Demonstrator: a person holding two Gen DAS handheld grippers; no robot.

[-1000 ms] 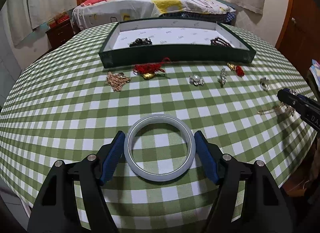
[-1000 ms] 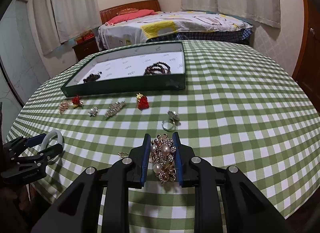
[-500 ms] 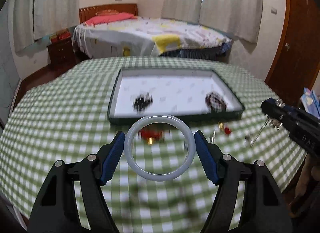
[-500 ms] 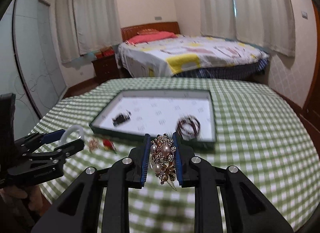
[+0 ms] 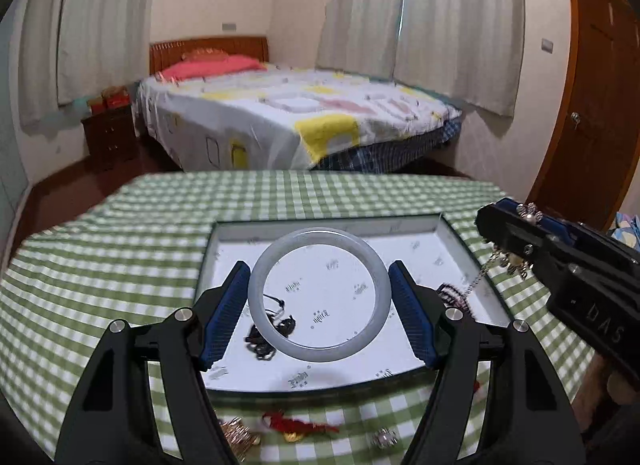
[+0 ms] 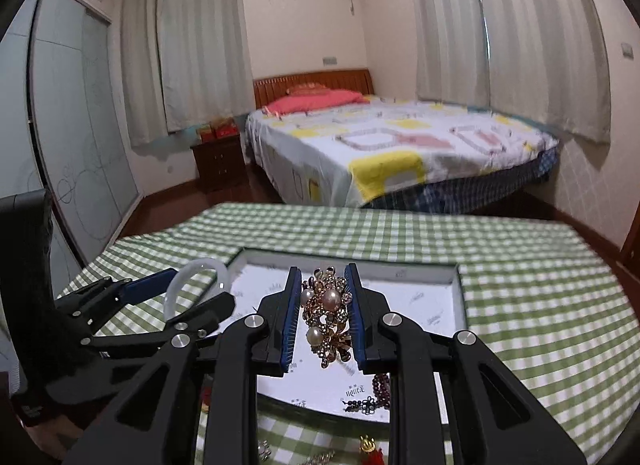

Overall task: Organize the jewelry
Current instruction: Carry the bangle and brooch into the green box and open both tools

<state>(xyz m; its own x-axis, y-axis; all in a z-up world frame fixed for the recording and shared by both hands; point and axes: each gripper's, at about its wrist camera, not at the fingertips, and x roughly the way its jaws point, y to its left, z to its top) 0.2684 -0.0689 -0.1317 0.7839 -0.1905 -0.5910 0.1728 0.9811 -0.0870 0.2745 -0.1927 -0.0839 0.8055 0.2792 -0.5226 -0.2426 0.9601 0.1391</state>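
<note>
My left gripper [image 5: 320,297] is shut on a pale grey-white bangle [image 5: 260,305] and holds it above the green jewelry tray [image 5: 280,389]. The tray has a white lining with a black beaded piece [image 5: 264,341] and a dark red bracelet [image 5: 454,293] in it. My right gripper [image 6: 323,315] is shut on a gold pearl brooch [image 6: 326,317] with a thin chain, above the tray's right part [image 6: 460,289]. The right gripper also shows in the left wrist view [image 5: 516,233]. The left gripper with the bangle shows in the right wrist view [image 6: 192,289].
Loose pieces lie on the green checked tablecloth [image 5: 100,265] in front of the tray: a gold chain bundle [image 5: 240,435], a red knotted charm [image 5: 296,423], a small silver brooch [image 5: 384,439]. A red tassel charm [image 6: 370,451] shows too. A bed [image 5: 296,121] stands beyond the table.
Both grippers have lifted off the table and moved forward over the tray, the left with the bangle, the right with the brooch. The loose pieces now lie below and behind them.
</note>
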